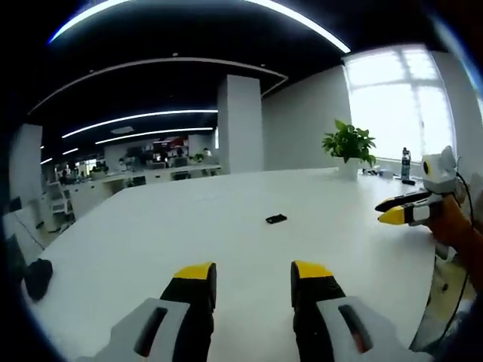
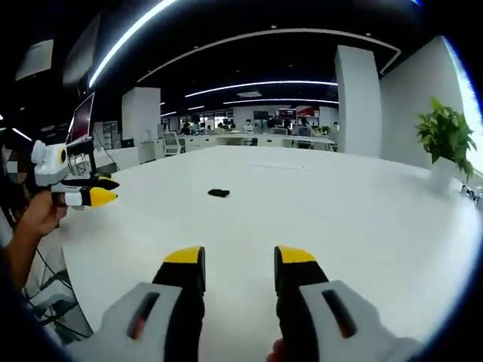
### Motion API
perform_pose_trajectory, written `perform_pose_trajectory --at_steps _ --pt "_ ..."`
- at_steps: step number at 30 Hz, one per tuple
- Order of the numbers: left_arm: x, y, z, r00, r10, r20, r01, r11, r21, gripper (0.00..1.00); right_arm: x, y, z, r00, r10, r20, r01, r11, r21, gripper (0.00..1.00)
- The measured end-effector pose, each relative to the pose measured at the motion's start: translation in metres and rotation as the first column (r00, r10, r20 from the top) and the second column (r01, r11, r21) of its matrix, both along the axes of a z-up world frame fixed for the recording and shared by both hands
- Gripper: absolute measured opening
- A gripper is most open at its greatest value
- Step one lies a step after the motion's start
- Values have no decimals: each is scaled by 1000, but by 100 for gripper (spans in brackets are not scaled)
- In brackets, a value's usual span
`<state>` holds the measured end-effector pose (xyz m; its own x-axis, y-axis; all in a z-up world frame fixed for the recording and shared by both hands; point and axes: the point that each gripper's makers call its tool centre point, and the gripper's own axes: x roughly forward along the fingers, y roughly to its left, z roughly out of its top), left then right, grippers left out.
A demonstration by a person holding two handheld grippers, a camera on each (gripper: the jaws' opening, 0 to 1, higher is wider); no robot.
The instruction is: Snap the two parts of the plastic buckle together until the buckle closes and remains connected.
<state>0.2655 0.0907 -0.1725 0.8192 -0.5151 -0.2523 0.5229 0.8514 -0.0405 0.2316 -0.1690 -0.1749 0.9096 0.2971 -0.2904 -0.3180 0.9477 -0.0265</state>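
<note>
A small black plastic buckle (image 1: pixel 276 219) lies flat on the broad white tabletop (image 1: pixel 226 241), well ahead of both tools and apart from them; whether its two parts are joined is too small to tell. In the left gripper view, the left hand-held gripper (image 1: pixel 253 277) hovers low over the near edge, its yellow-tipped black jaws spread wide with nothing between them. The right hand-held gripper (image 1: pixel 394 211) enters at the right, beside a leafy green plant in a white pot (image 1: pixel 349 147) and a bright window (image 1: pixel 396 98). The right gripper view shows the buckle (image 2: pixel 219 193) from the other side, the right hand-held gripper (image 2: pixel 240 260) likewise gaping wide and empty, and the left one (image 2: pixel 102 190) held in a person's hand (image 2: pixel 41 215), a monitor (image 2: pixel 81 118) behind it.
</note>
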Motion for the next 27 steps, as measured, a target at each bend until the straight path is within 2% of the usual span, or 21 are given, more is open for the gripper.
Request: perform_pose_trajectory --at_steps 8,16,18,19,20,23,27 --pt "-2 5 -2 1000 12 -18 -13 999 -39 39 -4 -1 2 1000 -6 14 6 1000 -11 37" --pt "0 6 -7 999 20 -33 -22 999 -36 39 -3 -2 -4 1000 -6 0 6 1000 -22 37" --pt "0 7 -7 999 24 -28 -26 999 -38 39 -3 -2 -4 1000 -8 2 8 1000 -29 37" --pt "3 8 -1 999 37 14 -36 997 -69 39 -3 -2 -3 1000 -8 7 8 1000 -27 37" --pt "4 9 1 999 41 24 -39 996 -78 39 -3 -2 -2 1000 -7 8 8 1000 -25 37" --pt "5 13 -4 999 54 7 -53 995 -88 39 0 -7 -1 1000 -19 16 19 1000 -3 37" --pt "8 15 -4 997 73 17 -72 994 -79 39 1 -10 -1 999 -26 19 26 1000 3 36"
